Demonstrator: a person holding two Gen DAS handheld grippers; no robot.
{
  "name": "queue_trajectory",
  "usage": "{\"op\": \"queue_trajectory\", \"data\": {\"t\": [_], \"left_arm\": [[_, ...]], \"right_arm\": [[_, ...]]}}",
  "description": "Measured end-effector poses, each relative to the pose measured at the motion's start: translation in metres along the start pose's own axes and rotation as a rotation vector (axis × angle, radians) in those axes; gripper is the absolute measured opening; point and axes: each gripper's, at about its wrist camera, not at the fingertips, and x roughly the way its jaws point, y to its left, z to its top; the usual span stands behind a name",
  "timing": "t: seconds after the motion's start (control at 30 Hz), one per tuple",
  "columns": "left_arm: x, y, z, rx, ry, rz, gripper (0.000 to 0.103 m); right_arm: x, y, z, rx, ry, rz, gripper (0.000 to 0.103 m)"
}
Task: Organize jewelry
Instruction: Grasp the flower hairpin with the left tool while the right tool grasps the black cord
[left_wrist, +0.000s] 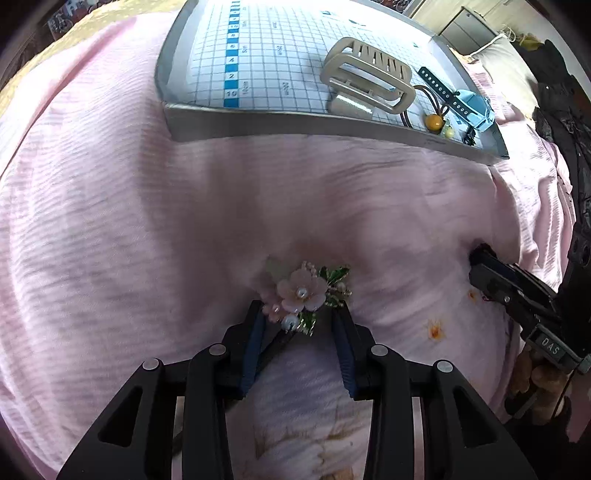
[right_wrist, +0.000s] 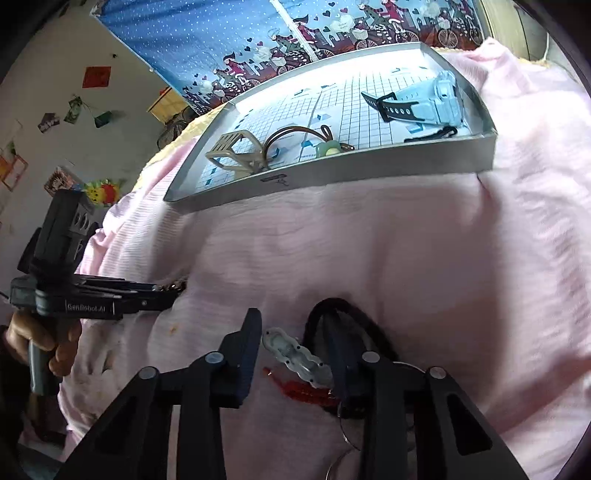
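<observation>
From where I steer, the tray (left_wrist: 207, 122) sits on the bedspread (left_wrist: 110, 221) ahead of both grippers; in it, seen from the left wrist, the claw clip (left_wrist: 365, 79) lies left of the bead hair tie (left_wrist: 433, 120), with the watch (left_wrist: 469, 105) at the right end. The flower hairpin (left_wrist: 304, 291) lies on the bedspread near me, between the fingertips of my left gripper (left_wrist: 300, 314), and the right gripper (left_wrist: 480, 266) is off to its right. In the right wrist view, a wavy clip (right_wrist: 295, 356) lies on the bedspread between the fingers of that gripper, a dark band (right_wrist: 369, 328) curves just behind and right of it, and the left gripper (right_wrist: 162, 291) reaches in from the left.
</observation>
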Motion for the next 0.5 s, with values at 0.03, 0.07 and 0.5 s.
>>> {"op": "queue_trajectory", "data": {"t": [0.03, 0.07, 0.5], "left_arm": [[0.002, -0.001, 0.000, 0.007, -0.016, 0.004, 0.023], [0.003, -0.002, -0.001, 0.005, -0.029, 0.004, 0.023], [-0.041, -0.035, -0.016, -0.046, -0.260, -0.120, 0.019]], "right_arm": [[0.002, -0.001, 0.002, 0.002, -0.001, 0.006, 0.020], [0.005, -0.002, 0.004, 0.007, -0.003, 0.023, 0.019], [-0.028, 0.006, 0.012, -0.003, -0.152, 0.263, 0.007]]}}
